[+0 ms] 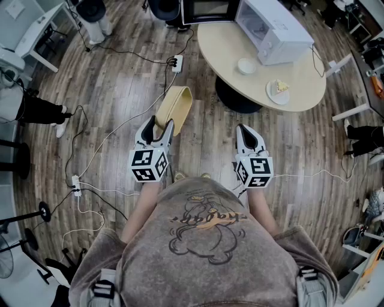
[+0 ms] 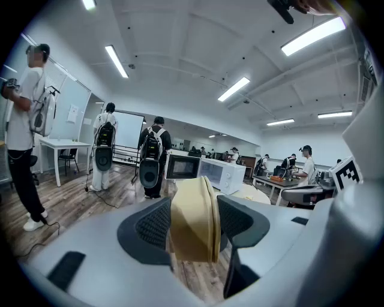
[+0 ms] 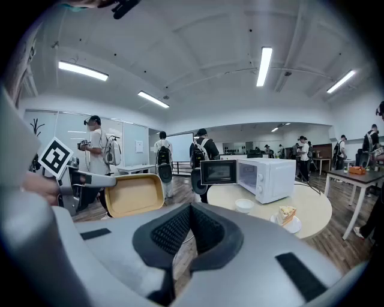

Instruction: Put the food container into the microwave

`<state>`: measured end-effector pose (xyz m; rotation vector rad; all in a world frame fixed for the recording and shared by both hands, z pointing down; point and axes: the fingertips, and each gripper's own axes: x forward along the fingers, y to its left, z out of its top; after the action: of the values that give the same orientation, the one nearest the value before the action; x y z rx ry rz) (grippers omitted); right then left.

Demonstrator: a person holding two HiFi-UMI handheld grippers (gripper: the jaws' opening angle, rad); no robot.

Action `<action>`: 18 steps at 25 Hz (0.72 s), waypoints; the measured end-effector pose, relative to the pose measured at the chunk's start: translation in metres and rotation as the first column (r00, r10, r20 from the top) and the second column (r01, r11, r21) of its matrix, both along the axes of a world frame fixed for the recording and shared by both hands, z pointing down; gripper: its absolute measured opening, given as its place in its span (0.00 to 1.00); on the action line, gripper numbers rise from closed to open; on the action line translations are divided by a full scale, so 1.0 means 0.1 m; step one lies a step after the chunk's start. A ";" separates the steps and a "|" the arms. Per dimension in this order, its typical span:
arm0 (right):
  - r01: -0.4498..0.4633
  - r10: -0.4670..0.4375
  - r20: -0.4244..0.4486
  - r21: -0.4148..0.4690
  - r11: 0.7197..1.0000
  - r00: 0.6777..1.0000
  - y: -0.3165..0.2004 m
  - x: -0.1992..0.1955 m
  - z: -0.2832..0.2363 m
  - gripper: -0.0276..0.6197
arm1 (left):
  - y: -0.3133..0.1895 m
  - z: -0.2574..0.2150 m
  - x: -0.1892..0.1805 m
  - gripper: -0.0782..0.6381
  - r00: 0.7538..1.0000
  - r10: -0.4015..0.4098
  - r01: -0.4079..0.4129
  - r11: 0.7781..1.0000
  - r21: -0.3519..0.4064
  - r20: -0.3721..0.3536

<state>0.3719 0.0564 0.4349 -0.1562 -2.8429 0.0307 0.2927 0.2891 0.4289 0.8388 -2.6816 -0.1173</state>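
Note:
A tan food container (image 1: 174, 107) is held on edge over the wooden floor, with my left gripper (image 1: 157, 126) shut on its near rim. In the left gripper view the container (image 2: 193, 217) fills the gap between both pads. My right gripper (image 1: 249, 133) is beside it, shut and empty; its pads (image 3: 180, 231) meet with nothing between them. In the right gripper view the container (image 3: 133, 194) shows at the left. Ahead, the white microwave (image 1: 273, 29) stands on a round beige table (image 1: 222, 51) with its door (image 1: 207, 10) swung open; the microwave (image 3: 273, 178) also shows in the right gripper view.
A small white bowl (image 1: 246, 66) and a plate with a slice of cake (image 1: 278, 90) sit on the table in front of the microwave. Cables and a power strip (image 1: 176, 63) lie on the floor. People stand near the microwave (image 2: 152, 159), and desks line the room's edges.

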 end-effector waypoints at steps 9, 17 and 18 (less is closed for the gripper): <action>0.027 -0.028 -0.006 -0.042 0.999 1.000 0.13 -0.06 0.05 0.04 | 0.11 0.02 0.04 0.47 1.000 -0.013 0.013 1.000 0.002 -0.026; 0.049 -0.050 -0.023 -0.048 0.998 0.998 0.37 -0.17 0.10 0.04 | 0.40 0.01 0.00 0.47 0.999 -0.034 0.034 0.999 -0.011 -0.027; 0.048 -0.049 -0.026 -0.047 0.998 0.998 0.40 -0.18 0.12 0.04 | 0.42 0.01 -0.02 0.47 0.999 -0.031 0.031 0.999 -0.011 -0.027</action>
<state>0.3535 0.0961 0.4464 -0.2327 -2.8117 0.0875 0.2906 0.3313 0.4304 0.7866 -2.6684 -0.1213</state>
